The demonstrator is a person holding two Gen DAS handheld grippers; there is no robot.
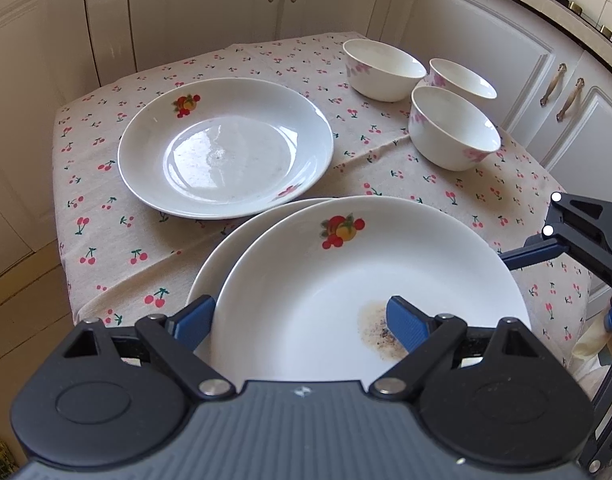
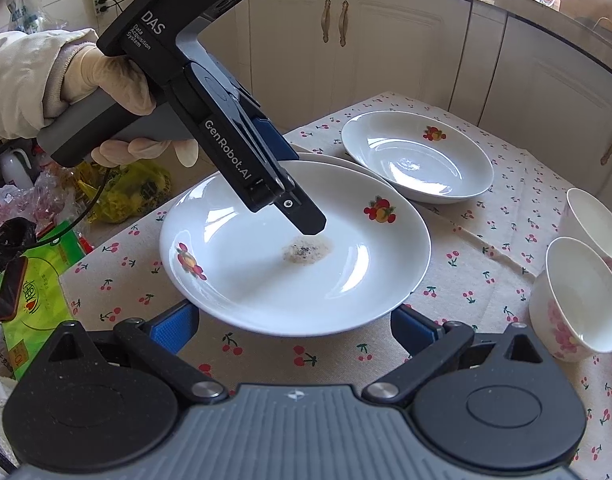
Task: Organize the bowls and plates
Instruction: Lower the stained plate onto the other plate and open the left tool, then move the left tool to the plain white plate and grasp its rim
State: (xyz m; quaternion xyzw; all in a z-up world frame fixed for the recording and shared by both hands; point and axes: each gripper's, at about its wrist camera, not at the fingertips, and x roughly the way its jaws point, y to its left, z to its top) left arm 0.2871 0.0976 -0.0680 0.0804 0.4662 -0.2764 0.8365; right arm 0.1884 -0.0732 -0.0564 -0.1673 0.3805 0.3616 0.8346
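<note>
Left gripper (image 2: 306,224) reads "DAS Data Acquisition System" and "GenRobot.AI", jaws apart astride the stained plate's (image 2: 265,280) rim. That plate sits overlapping another on the cherry tablecloth (image 2: 486,240). Right gripper (image 2: 293,326) hovers open-jawed.

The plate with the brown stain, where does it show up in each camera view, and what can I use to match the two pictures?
Left wrist view: the stained plate fills the lower centre, lying on another plate, its near rim between the left tool's fingers.
Right wrist view: it lies in the centre, above the right tool, with the left tool reaching over it from the upper left.
Shared landmark: the brown stain in the plate's well.
</note>
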